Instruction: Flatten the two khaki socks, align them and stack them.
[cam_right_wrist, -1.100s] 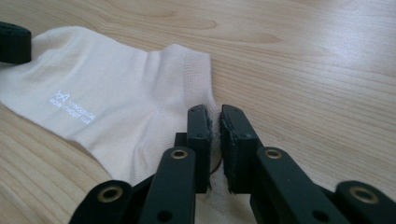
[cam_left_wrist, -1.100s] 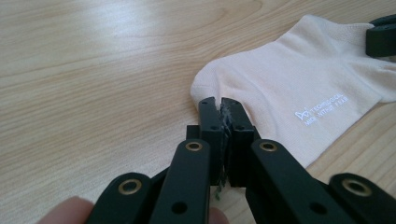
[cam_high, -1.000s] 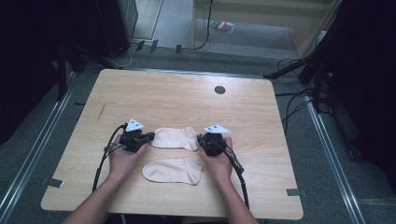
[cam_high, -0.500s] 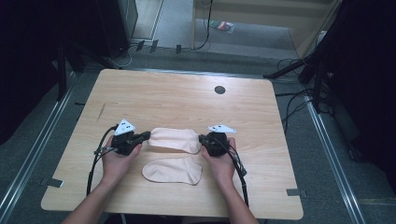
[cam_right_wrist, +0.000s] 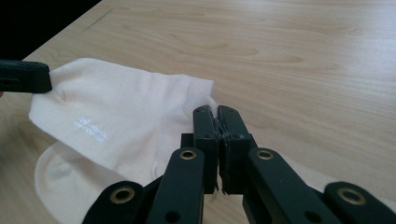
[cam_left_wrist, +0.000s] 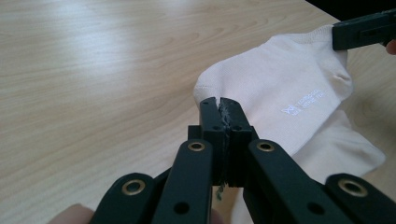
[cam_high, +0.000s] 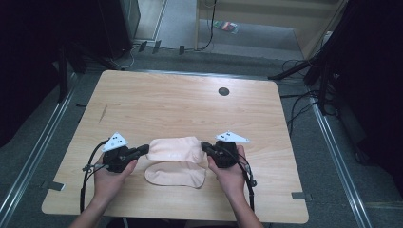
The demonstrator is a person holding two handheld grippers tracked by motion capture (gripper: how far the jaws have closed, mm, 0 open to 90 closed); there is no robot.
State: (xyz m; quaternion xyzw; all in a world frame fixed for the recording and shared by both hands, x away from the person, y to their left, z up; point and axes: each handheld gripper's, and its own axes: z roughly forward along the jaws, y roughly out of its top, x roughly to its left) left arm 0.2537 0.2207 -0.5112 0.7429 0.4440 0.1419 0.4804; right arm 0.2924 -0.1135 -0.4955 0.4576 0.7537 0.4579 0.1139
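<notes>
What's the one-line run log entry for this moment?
left gripper: shut on upper sock | right gripper: shut on upper sock | lower sock: flat on table, partly under upper sock

Cream sock [cam_high: 173, 148] stretched flat, overlapping second sock [cam_high: 176, 174].

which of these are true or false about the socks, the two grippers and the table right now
1. Both grippers pinch the same sock: true; the left gripper and right gripper hold opposite ends.
2. The other sock is dark blue: false; it is cream too.
3. The held sock bears small white print: true.
4. The right gripper's jaws gape open: false; they are shut on fabric.
5. The table is glass: false; it is light wood.
</notes>
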